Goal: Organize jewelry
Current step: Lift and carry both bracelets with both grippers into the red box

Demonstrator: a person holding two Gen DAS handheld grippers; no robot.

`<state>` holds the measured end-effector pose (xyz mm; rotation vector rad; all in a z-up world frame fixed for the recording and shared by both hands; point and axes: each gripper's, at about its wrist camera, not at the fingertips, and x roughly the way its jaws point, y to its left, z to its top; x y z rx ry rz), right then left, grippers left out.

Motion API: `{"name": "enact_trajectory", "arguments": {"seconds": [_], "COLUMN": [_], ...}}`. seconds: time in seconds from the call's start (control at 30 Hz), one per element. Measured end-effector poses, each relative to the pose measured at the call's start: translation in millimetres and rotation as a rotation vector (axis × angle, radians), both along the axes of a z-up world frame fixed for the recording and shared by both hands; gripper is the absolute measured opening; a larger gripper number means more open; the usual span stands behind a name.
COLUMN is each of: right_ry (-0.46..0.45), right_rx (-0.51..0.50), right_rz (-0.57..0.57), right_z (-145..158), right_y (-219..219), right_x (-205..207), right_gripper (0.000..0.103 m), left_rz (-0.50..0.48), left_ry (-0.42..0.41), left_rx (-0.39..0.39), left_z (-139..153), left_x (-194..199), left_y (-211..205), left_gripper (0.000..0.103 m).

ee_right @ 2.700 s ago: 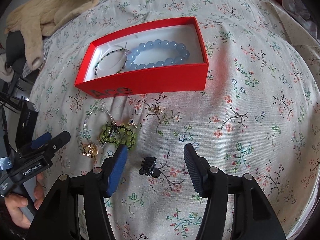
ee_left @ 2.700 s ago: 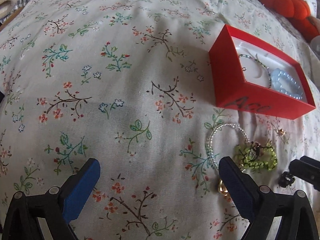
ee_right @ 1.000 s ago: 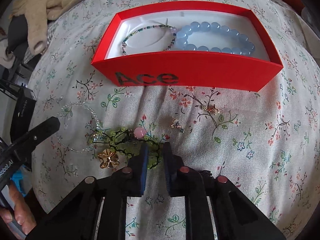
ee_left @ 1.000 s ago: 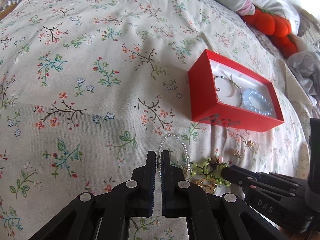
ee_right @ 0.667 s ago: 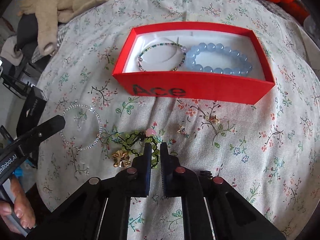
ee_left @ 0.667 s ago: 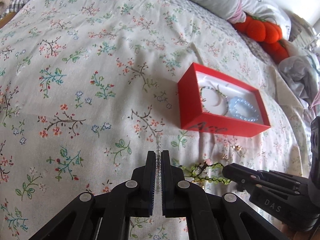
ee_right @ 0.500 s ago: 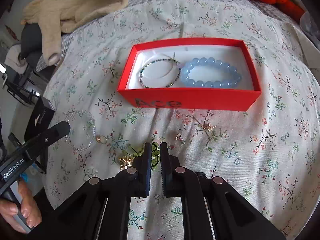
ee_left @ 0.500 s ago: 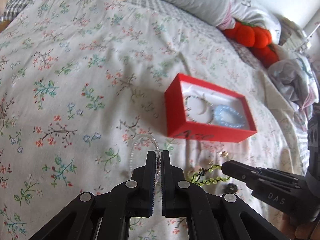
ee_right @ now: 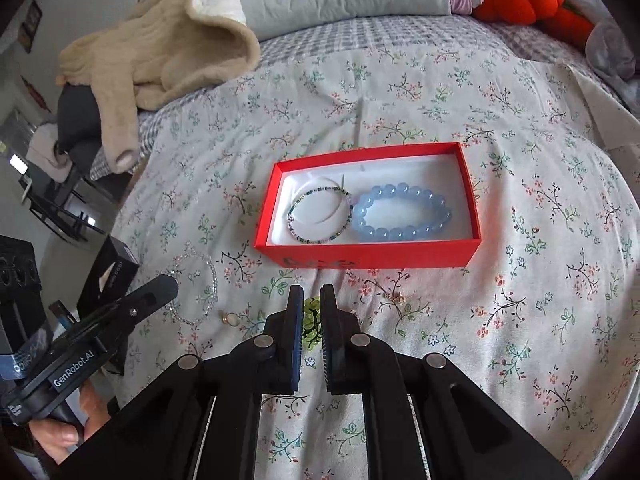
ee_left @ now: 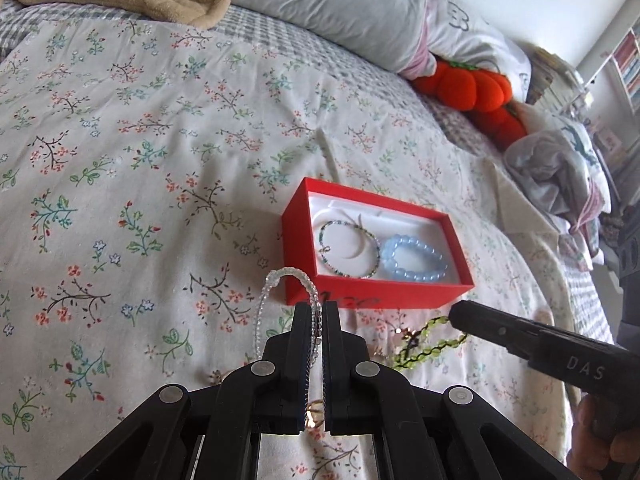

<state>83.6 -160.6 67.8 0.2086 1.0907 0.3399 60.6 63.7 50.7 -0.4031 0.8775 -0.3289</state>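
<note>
The left claw (ee_left: pixel 317 312) is clamped on the clear, small-beaded bracelet (ee_left: pixel 280 304), which stands up as a loop from between its closed fingers, off the floral bedspread (ee_left: pixel 120 200) and just short of the red cardboard box (ee_left: pixel 368 296); the right claw (ee_right: pixel 311 300) is pinched on the green beaded strand (ee_right: pixel 311 322), whose beads show between and below its fingers. The box sits near the middle of the bed and already holds a thin multicoloured bead bracelet (ee_right: pixel 319 216) at its left end and a chunky pale-blue bead bracelet (ee_right: pixel 402 214) at its right. To do this step well, I would carry the clear loop over the near red wall before lowering, so it cannot snag on the rim; aim for the bare white lining (ee_right: pixel 380 168) along the far wall; open only once the loop rests flat. The green strand looks tangled and dangling; bring it in separately, so the two claws do not crowd the box. Small gold pieces (ee_right: pixel 229 319) lie on the bedspread near the box's front wall.
</note>
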Motion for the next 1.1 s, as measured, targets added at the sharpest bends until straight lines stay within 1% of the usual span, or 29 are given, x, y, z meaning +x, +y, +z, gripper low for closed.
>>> {"name": "enact_trajectory", "arguments": {"seconds": [0.13,0.33,0.5,0.63,0.73,0.77,0.83,0.97,1.1], "right_ry": [-0.019,-0.073,-0.127,-0.140,-0.139,-0.139,-0.141,-0.149,-0.150], "right_rx": [0.034,0.060,0.043,0.018,-0.001,-0.006,-0.012,-0.021,-0.017], "right_rz": [-0.029,-0.082,-0.116,-0.138,-0.147,-0.150,-0.157,-0.169,-0.156], "right_z": [9,28,38,36,31,30,28,25,24], "right_y": [-14,-35,-47,-55,-60,-61,-63,-64,-55], "right_x": [7,24,39,48,54,55,58,61,64], "right_gripper": [0.008,0.008,0.008,0.008,0.008,0.008,0.008,0.008,0.008], "left_rz": [-0.002,-0.018,-0.041,-0.083,-0.124,-0.125,-0.114,-0.075,-0.042], "left_ry": [-0.026,-0.047,-0.052,-0.051,-0.047,-0.045,-0.040,0.001,0.042], "left_rx": [-0.013,-0.066,-0.135,-0.187,-0.265,-0.269,-0.244,-0.157,-0.093], "left_z": [3,6,6,3,-3,-6,-11,-26,-38], "left_x": [7,25,45,61,72,75,79,87,92], "left_y": [-5,-17,-31,-49,-57,-59,-62,-59,-53], "left_gripper": [0.000,0.000,0.000,0.000,0.000,0.000,0.000,0.000,0.000]}}
